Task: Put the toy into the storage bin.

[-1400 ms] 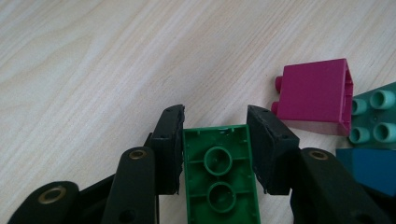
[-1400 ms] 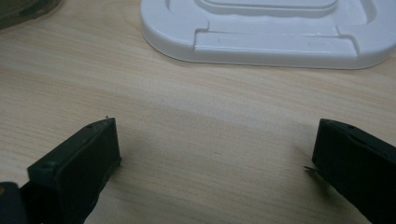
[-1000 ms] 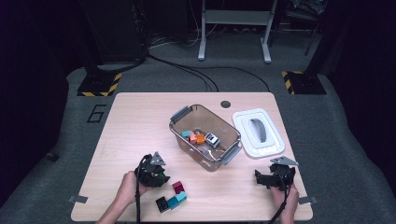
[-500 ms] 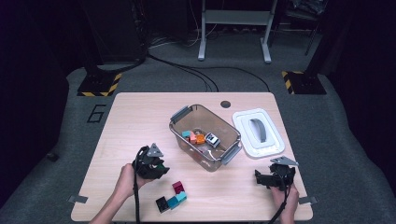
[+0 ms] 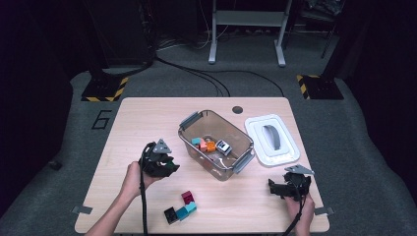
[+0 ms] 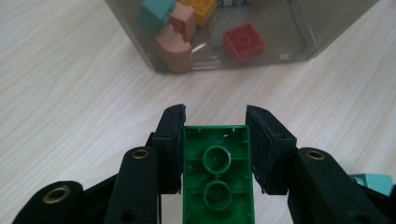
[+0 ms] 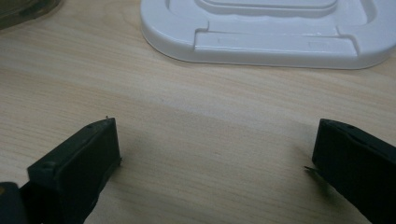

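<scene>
Wooden table (image 5: pixel 147 118) w/ clear bin (image 5: pixel 216 146): left gripper (image 6: pixel 215 135) pinches green brick (image 6: pixel 217 179) by its long sides, near bin wall; light, stiff, slick plastic, so grip flat sides; right gripper (image 7: pixel 212 154) spread, empty.

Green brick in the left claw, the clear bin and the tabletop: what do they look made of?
Green brick: glossy moulded plastic, with hollow tubes on its underside. Clear bin: smoky see-through plastic, bricks visible through its wall. Tabletop: pale wood grain, matte, probably laminate rather than solid wood.
</scene>
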`<state>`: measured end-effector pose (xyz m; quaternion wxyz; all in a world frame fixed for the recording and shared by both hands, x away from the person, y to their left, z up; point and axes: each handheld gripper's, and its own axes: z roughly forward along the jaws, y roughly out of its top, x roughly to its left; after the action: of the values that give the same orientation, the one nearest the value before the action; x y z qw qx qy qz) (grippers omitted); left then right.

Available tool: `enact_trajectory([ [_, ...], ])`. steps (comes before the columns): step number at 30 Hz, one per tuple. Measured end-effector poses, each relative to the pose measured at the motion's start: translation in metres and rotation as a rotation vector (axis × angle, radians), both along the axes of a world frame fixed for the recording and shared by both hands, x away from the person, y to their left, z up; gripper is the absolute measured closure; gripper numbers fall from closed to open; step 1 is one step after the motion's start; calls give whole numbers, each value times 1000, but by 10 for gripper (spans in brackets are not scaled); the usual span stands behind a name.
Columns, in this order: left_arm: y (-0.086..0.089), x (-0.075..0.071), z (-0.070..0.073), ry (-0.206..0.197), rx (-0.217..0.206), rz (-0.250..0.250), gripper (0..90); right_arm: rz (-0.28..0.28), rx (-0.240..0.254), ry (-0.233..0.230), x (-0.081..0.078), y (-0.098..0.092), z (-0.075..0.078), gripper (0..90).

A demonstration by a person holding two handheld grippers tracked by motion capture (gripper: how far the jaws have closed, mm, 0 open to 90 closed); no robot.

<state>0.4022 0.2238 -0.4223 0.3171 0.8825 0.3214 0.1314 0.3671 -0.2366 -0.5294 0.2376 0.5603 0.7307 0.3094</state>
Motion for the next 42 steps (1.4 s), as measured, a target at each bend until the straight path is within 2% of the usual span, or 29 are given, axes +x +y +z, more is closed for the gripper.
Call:
enact_trajectory([
  [5,0,8,12,-13,-25,4,590,1,0,-1,0,0,0,0],
  [8,-1,13,19,-21,-25,3,590,0,0,-1,0,0,0,0],
  [13,-4,18,26,-33,-47,12,590,0,0,-1,0,0,0,0],
  [24,-14,30,52,-75,-63,3,590,1,0,-1,0,0,0,0],
  [34,-29,44,69,-105,-50,-10,590,3,-1,-1,0,0,0,1],
  [42,-40,56,76,-121,-50,-11,590,4,-1,0,0,0,0,1],
])
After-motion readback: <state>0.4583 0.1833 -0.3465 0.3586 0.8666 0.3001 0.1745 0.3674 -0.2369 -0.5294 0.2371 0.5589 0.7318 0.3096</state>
